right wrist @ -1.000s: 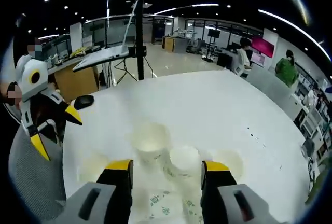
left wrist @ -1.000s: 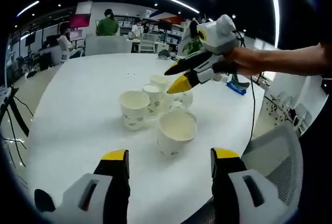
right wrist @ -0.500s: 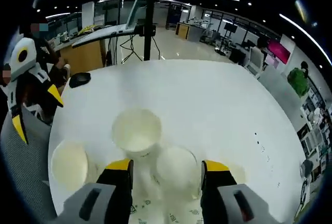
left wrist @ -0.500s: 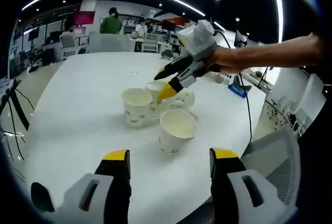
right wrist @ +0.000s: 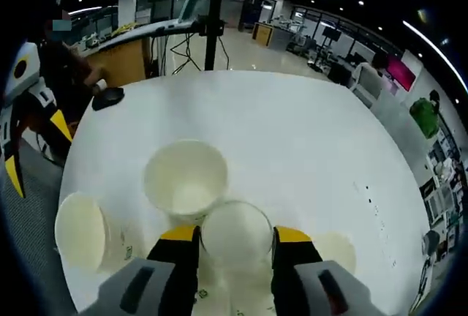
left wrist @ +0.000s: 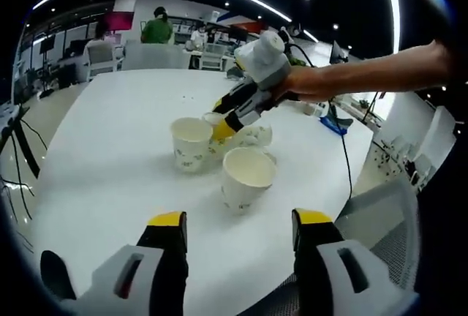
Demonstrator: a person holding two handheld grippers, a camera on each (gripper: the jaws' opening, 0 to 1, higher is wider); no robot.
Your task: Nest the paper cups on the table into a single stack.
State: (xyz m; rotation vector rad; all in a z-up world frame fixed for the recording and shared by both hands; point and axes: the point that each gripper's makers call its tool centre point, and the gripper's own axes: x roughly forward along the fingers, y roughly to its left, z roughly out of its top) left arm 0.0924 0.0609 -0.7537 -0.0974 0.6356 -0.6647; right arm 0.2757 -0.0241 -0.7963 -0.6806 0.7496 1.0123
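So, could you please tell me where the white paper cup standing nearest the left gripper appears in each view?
Left gripper view: the white paper cup stands just right of centre, the closest cup to the camera.
Right gripper view: the same cup sits at lower left, on the side of the left gripper.
Shared landmark: the neighbouring wide-mouthed paper cup, upright beside it.

A black mouse (right wrist: 108,97) lies near the white bench's (right wrist: 292,133) edge. A tripod (right wrist: 210,20) stands on the floor beyond it. A blue object (left wrist: 338,124) rests at the bench's far side
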